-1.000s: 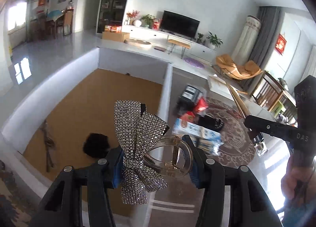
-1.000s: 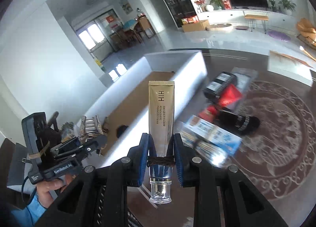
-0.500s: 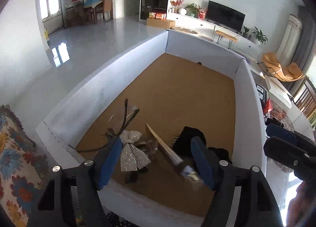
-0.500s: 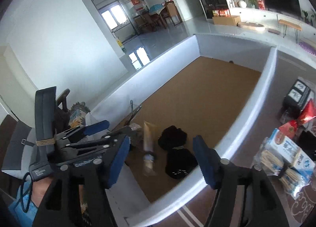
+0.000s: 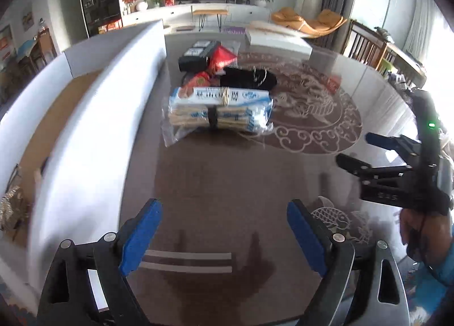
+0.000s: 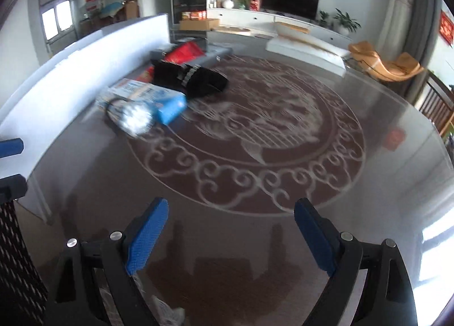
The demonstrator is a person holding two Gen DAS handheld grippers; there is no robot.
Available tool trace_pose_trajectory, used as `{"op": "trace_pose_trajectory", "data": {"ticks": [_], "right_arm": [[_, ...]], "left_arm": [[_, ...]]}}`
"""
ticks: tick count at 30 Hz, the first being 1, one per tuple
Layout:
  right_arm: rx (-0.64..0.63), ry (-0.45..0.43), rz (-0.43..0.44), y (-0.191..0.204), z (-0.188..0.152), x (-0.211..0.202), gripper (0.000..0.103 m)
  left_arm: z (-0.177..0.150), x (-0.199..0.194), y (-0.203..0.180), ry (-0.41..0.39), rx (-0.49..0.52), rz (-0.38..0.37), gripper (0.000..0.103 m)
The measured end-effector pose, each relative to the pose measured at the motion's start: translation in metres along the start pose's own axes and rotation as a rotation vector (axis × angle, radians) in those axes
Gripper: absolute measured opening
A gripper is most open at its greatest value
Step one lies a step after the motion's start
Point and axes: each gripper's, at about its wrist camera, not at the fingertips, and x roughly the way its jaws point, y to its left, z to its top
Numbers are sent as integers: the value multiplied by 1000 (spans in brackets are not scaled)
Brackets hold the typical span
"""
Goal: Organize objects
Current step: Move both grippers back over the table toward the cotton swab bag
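Both loads now dropped in the white box (image 5: 93, 116). Left gripper (image 5: 224, 236) and right gripper (image 6: 231, 236) just opened wide, empty; aimed, apparently, at far packet bundle (image 5: 220, 111) next.

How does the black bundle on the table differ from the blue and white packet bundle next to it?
The black bundle is dark and soft-looking with a pale trim; the blue and white packet bundle is printed, flat-sided and tied round its middle with bands. The packet bundle is larger and lies nearer the grippers; the black one lies behind it, farther off. Both rest on the glass table beside the white box wall, untouched.
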Motion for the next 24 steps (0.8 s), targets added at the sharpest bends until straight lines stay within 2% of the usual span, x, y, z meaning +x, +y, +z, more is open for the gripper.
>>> {"op": "trace_pose_trajectory", "data": {"ticks": [2, 5, 7, 8, 10, 11, 13, 24], "right_arm": [[28, 17, -25, -16, -11, 4, 91], [80, 20, -15, -27, -18, 6, 93], [98, 29, -22, -28, -14, 9, 98], [102, 38, -25, -27, -13, 12, 103], [103, 42, -30, -24, -10, 12, 103], [105, 42, -32, -24, -10, 13, 103], [105, 42, -33, -24, -9, 15, 103], [105, 42, -33, -24, -9, 15, 103]], "left_arm": [[-1, 23, -9, 34, -7, 19, 90], [1, 47, -16, 50, 1, 75, 92], [6, 52, -17, 22, -17, 76, 92], [9, 55, -18, 19, -20, 75, 92], [11, 61, -19, 3, -21, 76, 97], [13, 65, -18, -4, -24, 77, 103], [13, 66, -17, -38, -26, 72, 103], [19, 73, -18, -38, -18, 69, 103]]}}
